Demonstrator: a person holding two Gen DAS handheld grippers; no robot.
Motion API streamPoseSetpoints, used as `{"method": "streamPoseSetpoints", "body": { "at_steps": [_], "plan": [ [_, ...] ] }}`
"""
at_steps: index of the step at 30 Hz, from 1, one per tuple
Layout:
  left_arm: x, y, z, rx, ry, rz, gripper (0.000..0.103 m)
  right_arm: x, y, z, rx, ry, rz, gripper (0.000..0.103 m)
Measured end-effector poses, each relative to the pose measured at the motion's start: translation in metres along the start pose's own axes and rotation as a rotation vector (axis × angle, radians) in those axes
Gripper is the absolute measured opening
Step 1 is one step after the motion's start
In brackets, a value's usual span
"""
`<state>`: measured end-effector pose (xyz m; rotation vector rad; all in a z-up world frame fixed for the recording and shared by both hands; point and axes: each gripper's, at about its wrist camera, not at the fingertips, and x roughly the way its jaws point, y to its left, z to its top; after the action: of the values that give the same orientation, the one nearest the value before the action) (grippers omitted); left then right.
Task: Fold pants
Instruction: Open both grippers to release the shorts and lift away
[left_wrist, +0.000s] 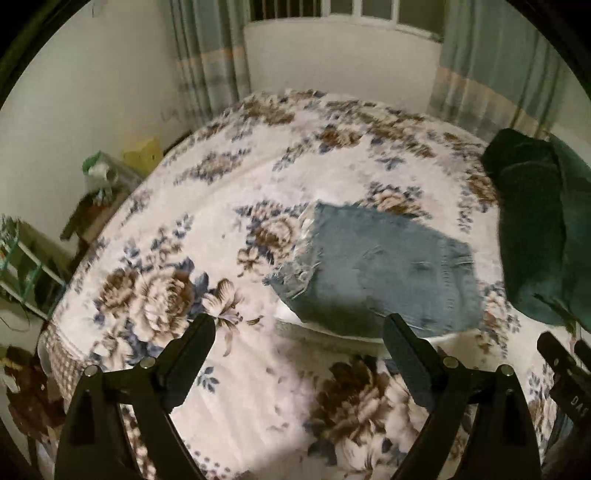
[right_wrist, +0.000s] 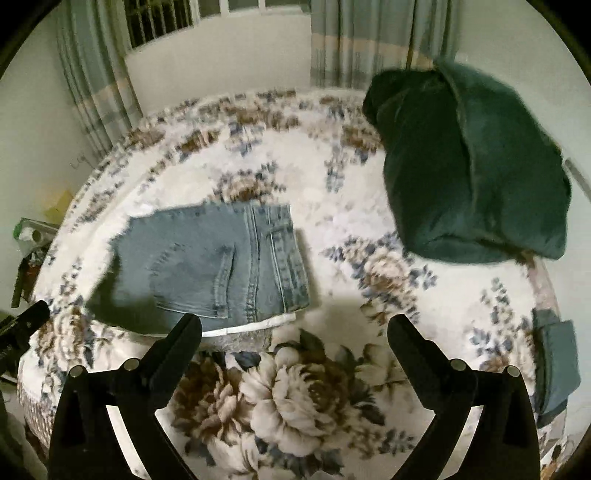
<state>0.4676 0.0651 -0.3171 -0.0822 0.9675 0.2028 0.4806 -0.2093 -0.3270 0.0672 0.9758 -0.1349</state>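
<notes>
The blue jeans (left_wrist: 384, 273) lay folded into a small flat bundle on the bed (left_wrist: 229, 206). The bed had a white blanket with big brown and blue flowers on it. The frayed leg ends of the jeans pointed toward the left side of the bed, and the waistband was on the right side. A back pocket (right_wrist: 199, 273) showed on top in the right wrist view. A thin white edge peeked out from under the near side of the jeans.

The left gripper (left_wrist: 299, 336) hung above the blanket, just in front of the jeans. Its two black fingers were spread wide apart and held nothing. The right gripper (right_wrist: 295, 332) was the same, with its fingers far apart and empty. It was near the front edge of the jeans too, a little to their right.

A dark green pillow (right_wrist: 469, 166) sat on the far right part of the bed, well apart from the jeans. Striped curtains (left_wrist: 210, 55) hung by the window (left_wrist: 373, 11) behind the bed.
</notes>
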Motion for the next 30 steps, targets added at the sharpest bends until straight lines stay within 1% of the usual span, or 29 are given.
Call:
{"method": "streamPoseSetpoints", "body": {
  "at_steps": [5, 7, 13, 16, 20, 22, 27, 30],
  "plan": [
    [-0.077, -0.010, -0.012, 0.048, -0.068, -0.016, 0.093, -0.096, -0.008, -0.006, -0.014, -0.081, 0.038, 0.102],
    [-0.116, -0.012, -0.021, 0.062, -0.098, -0.020, 0.093, -0.138, -0.013, -0.011, -0.014, -0.119, 0.048, 0.102],
    [-0.212, -0.012, -0.044, 0.068, -0.174, -0.032, 0.093, -0.252, -0.032, -0.036, -0.029, -0.227, 0.074, 0.102],
    [-0.251, -0.011, -0.055, 0.061, -0.195, -0.045, 0.093, -0.296, -0.038, -0.048, -0.046, -0.250, 0.089, 0.102],
    [-0.289, -0.008, -0.066, 0.062, -0.228, -0.043, 0.093, -0.353, -0.047, -0.067, -0.057, -0.292, 0.086, 0.102],
    [-0.304, -0.005, -0.071, 0.062, -0.232, -0.054, 0.093, -0.376, -0.049, -0.074, -0.059, -0.310, 0.079, 0.102],
    [-0.330, 0.001, -0.080, 0.079, -0.250, -0.047, 0.093, -0.418, -0.047, -0.089, -0.051, -0.322, 0.071, 0.102],
    [-0.338, 0.005, -0.086, 0.086, -0.242, -0.072, 0.093, -0.435, -0.044, -0.097, -0.047, -0.316, 0.072, 0.103]
  ]
}}
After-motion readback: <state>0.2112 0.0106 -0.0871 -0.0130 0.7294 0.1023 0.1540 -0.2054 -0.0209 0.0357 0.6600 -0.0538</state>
